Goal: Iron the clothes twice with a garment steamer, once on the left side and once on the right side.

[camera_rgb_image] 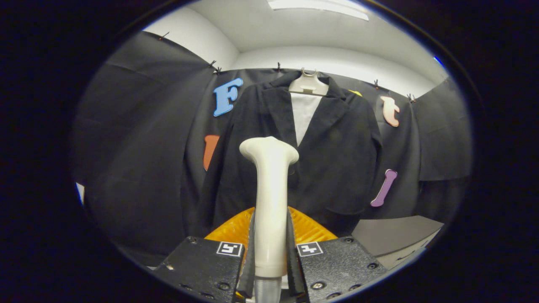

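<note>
Gripper view — claw [270, 252] clenched on steamer [269, 189], upright — jacket [328, 160] beyond.

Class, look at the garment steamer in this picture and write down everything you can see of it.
The garment steamer is a cream-white, smooth, plastic-looking wand. It stands upright between the gripper jaws, which are shut on its handle from both sides. The handle widens at the top into a flared head. A greyish ribbed hose end shows below the handle. It is held in front of the dark jacket; whether it touches the cloth cannot be told.
</note>
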